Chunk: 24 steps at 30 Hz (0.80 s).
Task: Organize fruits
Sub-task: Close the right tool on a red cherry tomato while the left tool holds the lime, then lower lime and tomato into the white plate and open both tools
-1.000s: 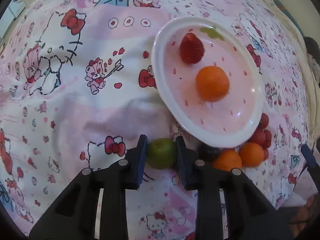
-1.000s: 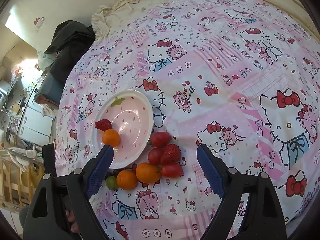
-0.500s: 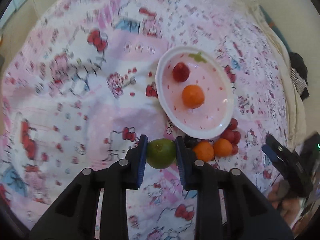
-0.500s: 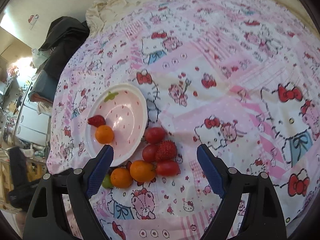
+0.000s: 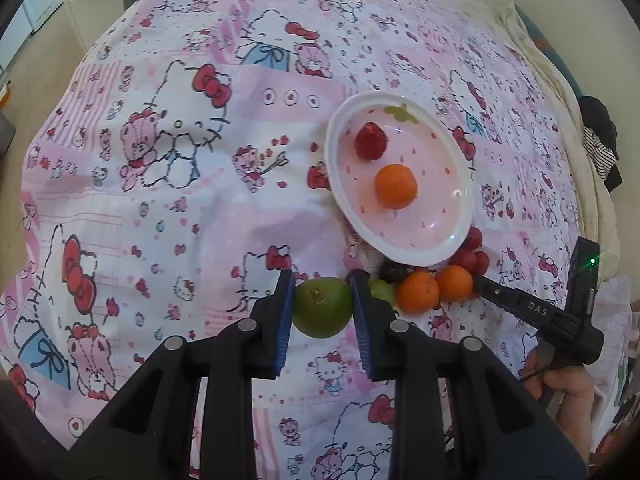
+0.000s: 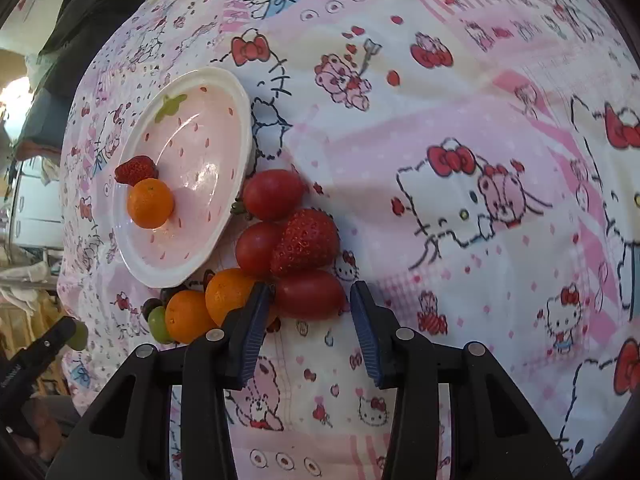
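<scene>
My left gripper (image 5: 322, 279) is shut on a green lime (image 5: 322, 306), held above the cloth just left of the fruit pile. A white plate (image 5: 329, 152) with a pink strawberry print holds a strawberry (image 5: 371, 142) and an orange (image 5: 395, 186). My right gripper (image 6: 310, 288) is low over the pile. Its jaws are closing, and the pads meet both ends of an oblong red tomato (image 6: 310, 295). Beside that tomato lie two oranges (image 6: 188, 316), a big strawberry (image 6: 306, 240) and two round tomatoes (image 6: 272, 194).
A green grape (image 6: 158, 322) and a dark grape (image 5: 394, 272) lie at the pile's plate side. Everything rests on a pink cartoon-print bedspread (image 5: 180, 208). A person's hand (image 5: 560, 384) holds the right tool. Dark clothes (image 6: 92, 12) lie at the bed's far edge.
My right gripper came down onto the pile and its wide jaws narrowed around the oblong tomato. My left gripper rose with the lime, then stayed still.
</scene>
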Each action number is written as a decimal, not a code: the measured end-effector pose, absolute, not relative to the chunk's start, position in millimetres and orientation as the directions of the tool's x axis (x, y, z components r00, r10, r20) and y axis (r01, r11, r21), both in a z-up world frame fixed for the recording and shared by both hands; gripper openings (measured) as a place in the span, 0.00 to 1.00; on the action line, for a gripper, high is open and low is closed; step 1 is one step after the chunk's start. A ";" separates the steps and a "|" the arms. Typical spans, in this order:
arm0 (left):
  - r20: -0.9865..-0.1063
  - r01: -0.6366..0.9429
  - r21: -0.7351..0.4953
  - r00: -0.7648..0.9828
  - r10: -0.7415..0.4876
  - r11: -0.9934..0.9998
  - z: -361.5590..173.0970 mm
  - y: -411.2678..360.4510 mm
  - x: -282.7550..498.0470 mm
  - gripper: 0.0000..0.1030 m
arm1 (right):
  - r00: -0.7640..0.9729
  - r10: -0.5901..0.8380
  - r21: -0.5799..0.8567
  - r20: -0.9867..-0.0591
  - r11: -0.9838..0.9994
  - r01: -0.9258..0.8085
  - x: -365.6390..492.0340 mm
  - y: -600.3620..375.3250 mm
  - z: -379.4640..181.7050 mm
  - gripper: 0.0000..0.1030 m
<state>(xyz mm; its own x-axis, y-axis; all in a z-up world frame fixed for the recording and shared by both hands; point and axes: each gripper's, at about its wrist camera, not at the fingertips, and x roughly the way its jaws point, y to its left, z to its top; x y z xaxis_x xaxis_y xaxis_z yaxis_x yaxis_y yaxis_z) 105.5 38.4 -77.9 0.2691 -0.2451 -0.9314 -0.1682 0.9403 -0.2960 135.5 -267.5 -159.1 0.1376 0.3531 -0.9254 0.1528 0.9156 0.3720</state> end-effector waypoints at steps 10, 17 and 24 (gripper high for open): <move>-0.936 -0.148 -0.249 0.289 -0.199 0.957 -80.0 31.6 107.1 0.24 | 0.158 0.417 0.441 -0.895 0.881 0.172 127.2 -283.3 -153.9 0.36; -0.932 -0.132 -0.159 0.347 -0.104 0.978 -79.5 27.5 106.2 0.24 | 0.215 0.465 0.499 -0.859 0.854 0.146 116.9 -286.9 -131.1 0.36; -0.907 -0.103 -0.144 0.412 -0.089 0.984 -62.1 26.5 102.0 0.24 | 0.323 0.572 0.620 -0.754 0.782 0.061 117.4 -285.0 -96.1 0.36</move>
<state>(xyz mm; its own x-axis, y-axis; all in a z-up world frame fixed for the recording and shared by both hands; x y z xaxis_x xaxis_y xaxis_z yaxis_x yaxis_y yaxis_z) 102.0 26.5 -62.1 0.4121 -0.0894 -0.9067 -0.1034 0.9842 -0.1440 117.4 -285.0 -96.1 0.3232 0.5721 -0.7538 0.0613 0.7822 0.6200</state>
